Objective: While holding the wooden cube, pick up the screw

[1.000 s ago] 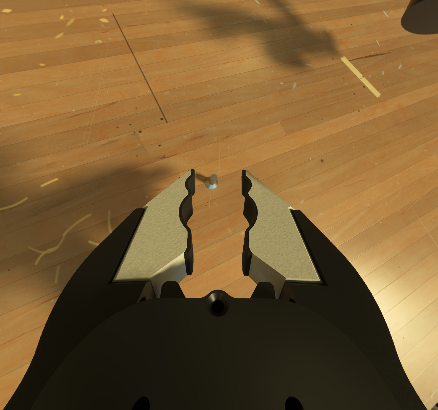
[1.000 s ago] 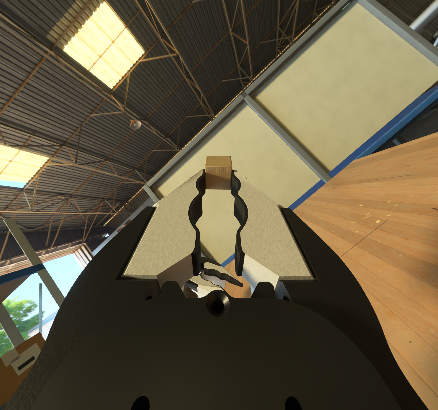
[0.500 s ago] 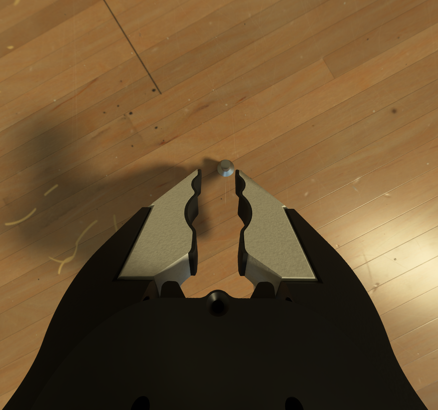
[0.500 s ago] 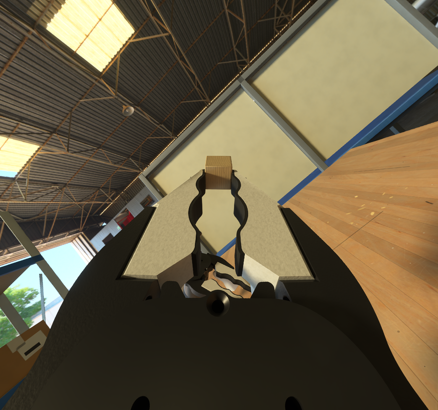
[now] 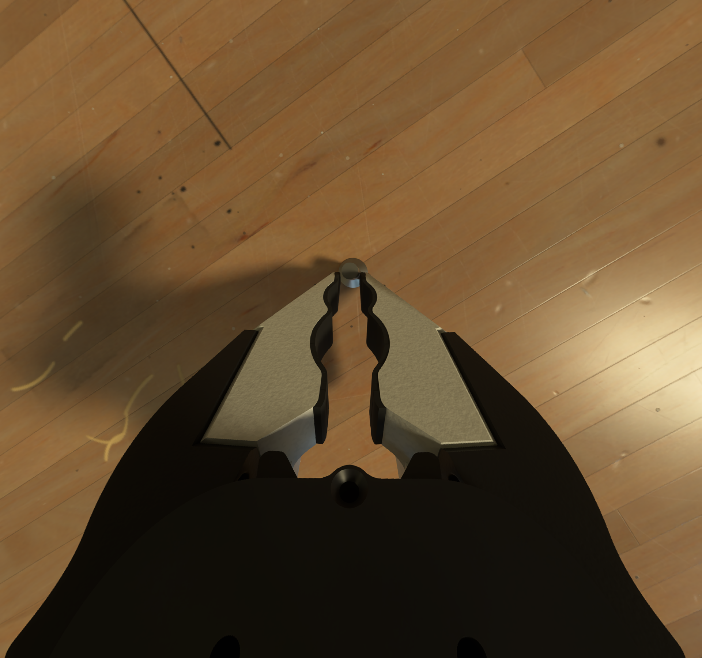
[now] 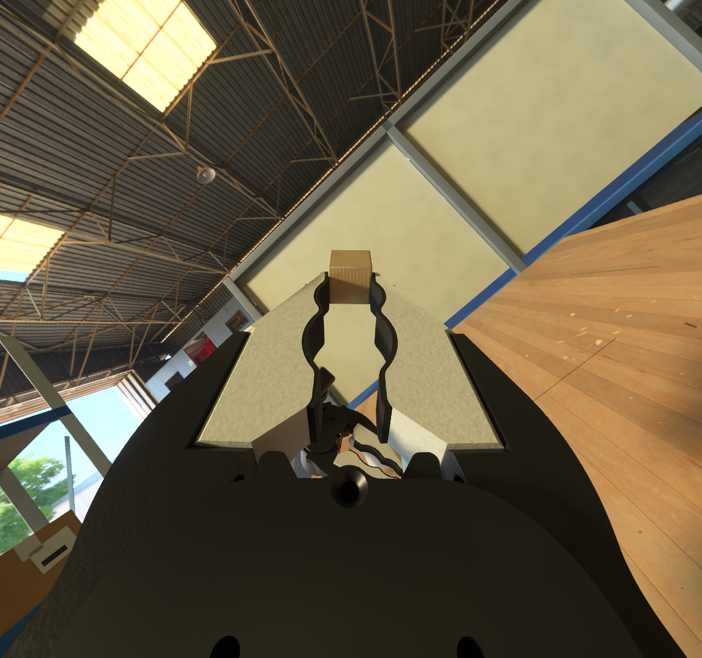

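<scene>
In the left wrist view a small grey metal screw (image 5: 351,273) stands on the wooden plank surface (image 5: 456,115). My left gripper (image 5: 350,278) points down at it and its two fingertips are closed on the screw's sides. In the right wrist view my right gripper (image 6: 349,285) is raised and tilted up toward the roof. It is shut on a pale wooden cube (image 6: 349,277), held at the fingertips. Part of the left gripper (image 6: 353,446) shows low down between the right fingers.
The wooden surface (image 6: 592,354) runs along the right of the right wrist view. Pale shavings (image 5: 114,438) lie on the planks to the left of my left gripper. A dark seam (image 5: 163,50) crosses the planks at upper left.
My left gripper moved forward and down onto the screw and its fingers closed on it. The right gripper kept the cube and tilted only slightly.
</scene>
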You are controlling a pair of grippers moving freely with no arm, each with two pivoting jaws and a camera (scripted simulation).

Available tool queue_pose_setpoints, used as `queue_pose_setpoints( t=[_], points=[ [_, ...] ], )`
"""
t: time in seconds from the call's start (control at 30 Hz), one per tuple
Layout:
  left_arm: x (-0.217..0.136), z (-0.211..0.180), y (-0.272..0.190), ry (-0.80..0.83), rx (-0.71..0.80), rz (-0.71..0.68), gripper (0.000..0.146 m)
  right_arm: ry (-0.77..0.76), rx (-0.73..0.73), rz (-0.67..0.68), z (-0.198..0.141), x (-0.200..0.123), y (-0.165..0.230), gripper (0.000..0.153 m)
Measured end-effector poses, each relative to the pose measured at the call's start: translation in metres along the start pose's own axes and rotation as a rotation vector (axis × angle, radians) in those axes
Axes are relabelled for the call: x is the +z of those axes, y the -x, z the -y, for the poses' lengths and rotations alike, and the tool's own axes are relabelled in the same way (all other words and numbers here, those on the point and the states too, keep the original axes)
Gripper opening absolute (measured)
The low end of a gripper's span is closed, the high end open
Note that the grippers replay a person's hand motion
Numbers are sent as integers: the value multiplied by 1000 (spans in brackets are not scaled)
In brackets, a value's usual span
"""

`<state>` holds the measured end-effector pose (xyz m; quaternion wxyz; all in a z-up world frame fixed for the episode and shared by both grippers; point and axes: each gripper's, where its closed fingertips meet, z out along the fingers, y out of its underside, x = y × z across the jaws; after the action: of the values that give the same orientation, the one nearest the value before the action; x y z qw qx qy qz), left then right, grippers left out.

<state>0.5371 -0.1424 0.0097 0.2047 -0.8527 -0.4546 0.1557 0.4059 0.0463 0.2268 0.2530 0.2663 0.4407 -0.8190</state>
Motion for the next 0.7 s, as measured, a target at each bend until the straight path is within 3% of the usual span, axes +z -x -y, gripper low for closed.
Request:
queue_pose_setpoints(
  t=[0.5,0.7],
  points=[
    [-4,4,-1,32,71,-43,8,2,6,-1,1,-1,-1,20],
    [-55,43,13,-124,63,35,8,-2,11,4,1,-1,-1,20]
  ],
)
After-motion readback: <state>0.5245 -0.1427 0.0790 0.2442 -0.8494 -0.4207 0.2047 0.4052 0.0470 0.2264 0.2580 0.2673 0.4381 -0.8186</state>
